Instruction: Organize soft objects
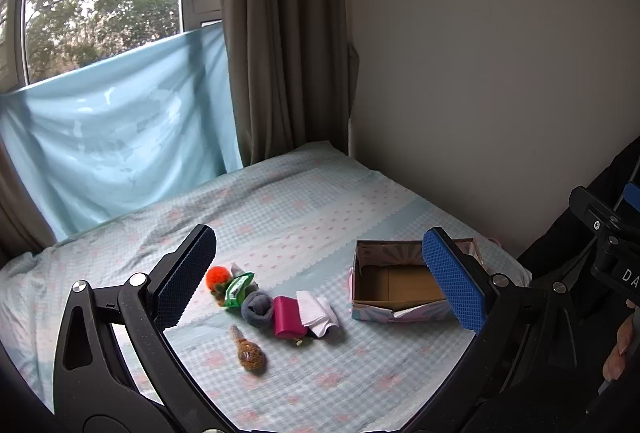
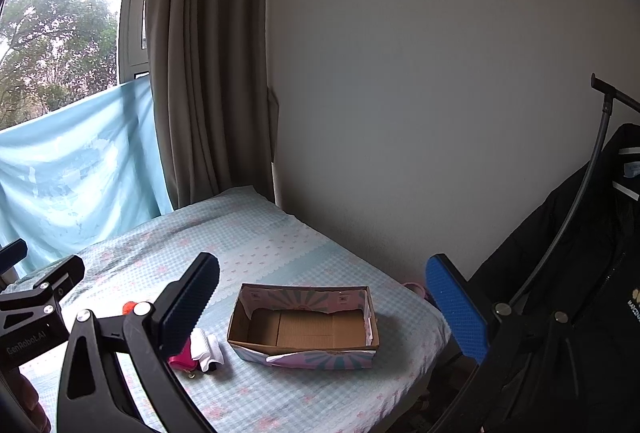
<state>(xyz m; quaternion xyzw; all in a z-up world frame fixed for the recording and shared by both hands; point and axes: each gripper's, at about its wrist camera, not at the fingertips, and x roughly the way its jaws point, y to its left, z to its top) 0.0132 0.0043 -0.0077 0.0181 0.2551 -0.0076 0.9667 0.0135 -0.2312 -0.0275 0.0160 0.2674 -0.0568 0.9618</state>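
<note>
Several soft objects lie in a row on the bed (image 1: 304,217): an orange pom-pom (image 1: 218,276), a green packet (image 1: 238,289), a grey rolled sock (image 1: 257,307), a magenta pouch (image 1: 287,317), a white folded cloth (image 1: 319,311) and a brown plush toy (image 1: 249,351) in front. An empty open cardboard box (image 1: 400,285) stands to their right; it also shows in the right wrist view (image 2: 306,327). My left gripper (image 1: 320,273) is open and empty, held above the bed. My right gripper (image 2: 324,313) is open and empty, above the box.
A blue sheet (image 1: 120,145) hangs under the window, with a brown curtain (image 1: 280,33) beside it. A plain wall (image 2: 420,93) runs along the bed's right side. A dark jacket (image 2: 580,253) hangs at the right. The bed's near corner (image 2: 432,317) lies just past the box.
</note>
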